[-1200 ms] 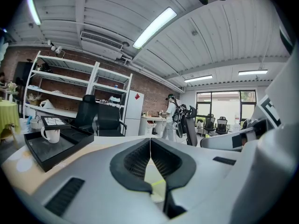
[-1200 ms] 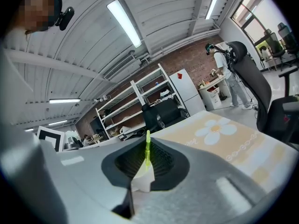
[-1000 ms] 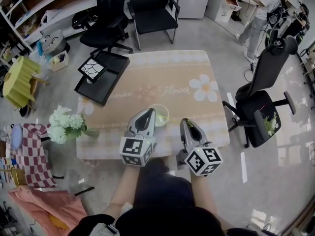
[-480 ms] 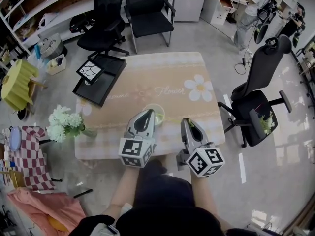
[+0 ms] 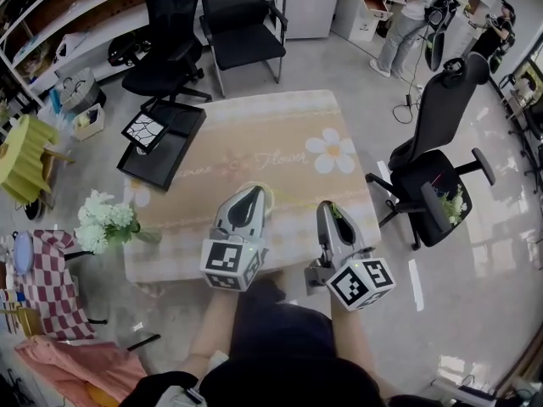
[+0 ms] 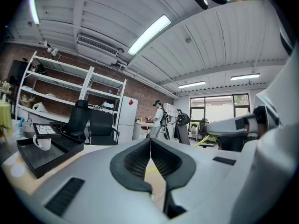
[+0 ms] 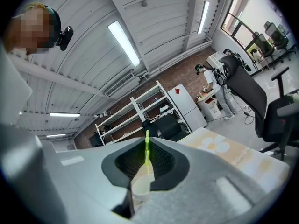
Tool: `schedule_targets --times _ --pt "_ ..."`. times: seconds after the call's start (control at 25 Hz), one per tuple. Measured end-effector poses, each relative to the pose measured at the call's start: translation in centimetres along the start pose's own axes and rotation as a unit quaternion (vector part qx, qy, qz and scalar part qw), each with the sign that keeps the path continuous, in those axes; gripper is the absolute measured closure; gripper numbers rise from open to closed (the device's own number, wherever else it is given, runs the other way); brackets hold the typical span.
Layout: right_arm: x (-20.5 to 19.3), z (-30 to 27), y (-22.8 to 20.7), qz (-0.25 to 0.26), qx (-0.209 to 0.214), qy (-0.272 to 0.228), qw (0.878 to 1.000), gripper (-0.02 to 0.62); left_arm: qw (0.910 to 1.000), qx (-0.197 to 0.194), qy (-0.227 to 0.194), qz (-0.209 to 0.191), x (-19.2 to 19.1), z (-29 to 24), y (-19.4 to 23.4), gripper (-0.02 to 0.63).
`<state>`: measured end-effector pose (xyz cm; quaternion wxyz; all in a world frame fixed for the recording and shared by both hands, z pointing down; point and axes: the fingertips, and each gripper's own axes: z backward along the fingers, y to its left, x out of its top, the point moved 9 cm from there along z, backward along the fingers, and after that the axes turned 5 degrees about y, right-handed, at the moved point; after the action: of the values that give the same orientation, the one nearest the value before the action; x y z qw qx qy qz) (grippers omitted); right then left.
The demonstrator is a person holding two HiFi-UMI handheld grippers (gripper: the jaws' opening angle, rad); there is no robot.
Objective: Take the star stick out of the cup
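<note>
Two grippers are hovering over the near edge of the table. The right gripper is pinching one green stick, whose lower end is pointing into the one cup. The left gripper, pressed together and empty, is mostly hiding this cup in the head view. One black tray is lying on the far left corner of the table. Three chairs are standing around the table.

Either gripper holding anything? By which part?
Right gripper pinches the star stick by its thin green shaft, at the jaw tips. Left gripper is shut, empty.
</note>
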<state>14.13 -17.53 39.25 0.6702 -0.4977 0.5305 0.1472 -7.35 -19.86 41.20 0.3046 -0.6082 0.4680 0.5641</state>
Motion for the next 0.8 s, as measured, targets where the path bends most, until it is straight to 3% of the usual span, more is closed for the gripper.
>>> schedule_targets --times 0.36,0.8 --pt "1.1 1.6 -1.3 -0.014 -0.039 -0.048 0.998 0.578 0.9990 -0.043 -0.001 -0.013 0.7 -1.9 -1.4 0.595" --pt "1.8 3.9 -3.5 -0.018 -0.118 -0.096 0.988 0.578 0.9940 -0.108 0.005 -0.020 1.0 -4.8 -3.6 0.595"
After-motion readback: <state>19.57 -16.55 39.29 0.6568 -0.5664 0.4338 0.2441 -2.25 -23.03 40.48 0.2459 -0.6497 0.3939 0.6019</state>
